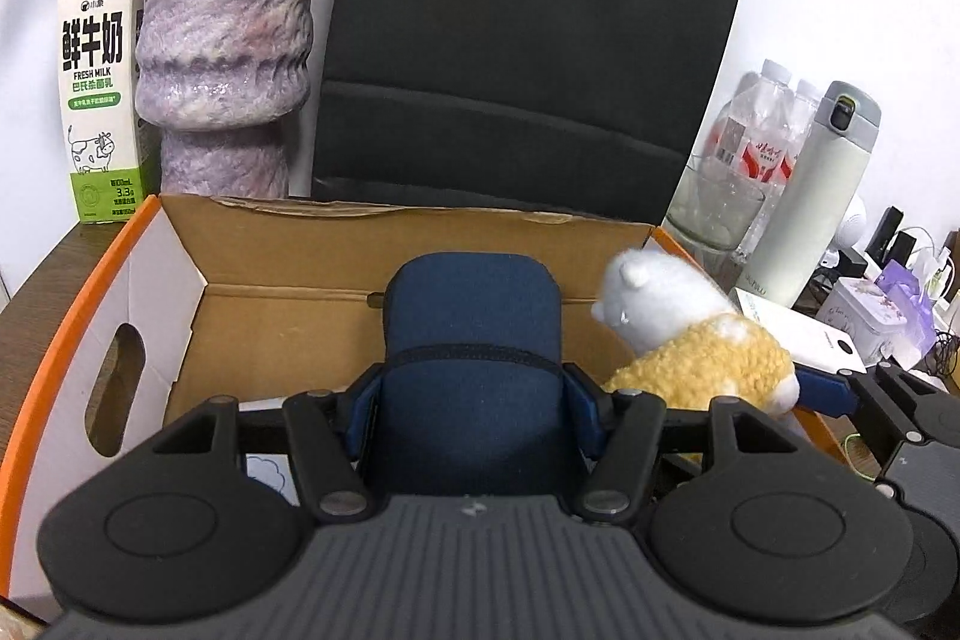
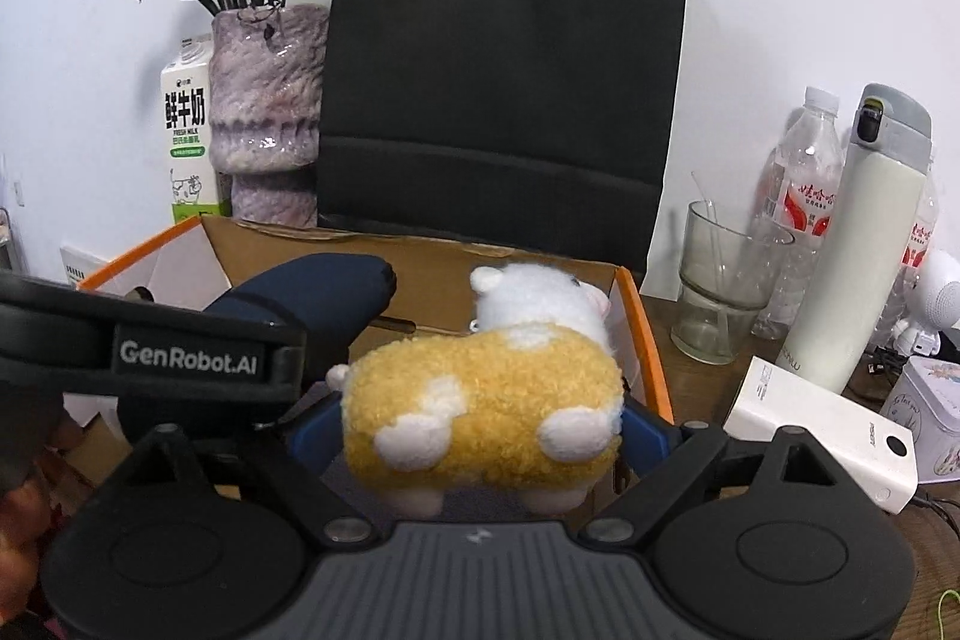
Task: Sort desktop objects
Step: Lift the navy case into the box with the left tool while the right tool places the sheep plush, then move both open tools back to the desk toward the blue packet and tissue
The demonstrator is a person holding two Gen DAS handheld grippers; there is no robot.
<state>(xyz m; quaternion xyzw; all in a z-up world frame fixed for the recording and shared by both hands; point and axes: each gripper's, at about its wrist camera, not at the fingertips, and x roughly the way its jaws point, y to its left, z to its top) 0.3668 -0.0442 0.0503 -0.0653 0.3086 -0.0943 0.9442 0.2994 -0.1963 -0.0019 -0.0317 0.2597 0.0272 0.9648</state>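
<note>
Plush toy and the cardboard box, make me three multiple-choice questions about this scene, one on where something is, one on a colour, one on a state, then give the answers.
1. Where does the milk carton stand?
A. Left of the purple vase
B. Inside the cardboard box
C. Beside the glass

2. What colours is the plush toy?
A. Green and black
B. Yellow and white
C. Red and blue

3. What is the state of the left hand-held gripper?
A. Open and empty
B. Closed on the dark blue case
C. Closed on the white thermos

Answers:
1. A, the carton stands at the wall, left of the vase.
2. B, its body is yellow with white patches and a white head.
3. B, the blue pads press on both sides of the case.
</note>
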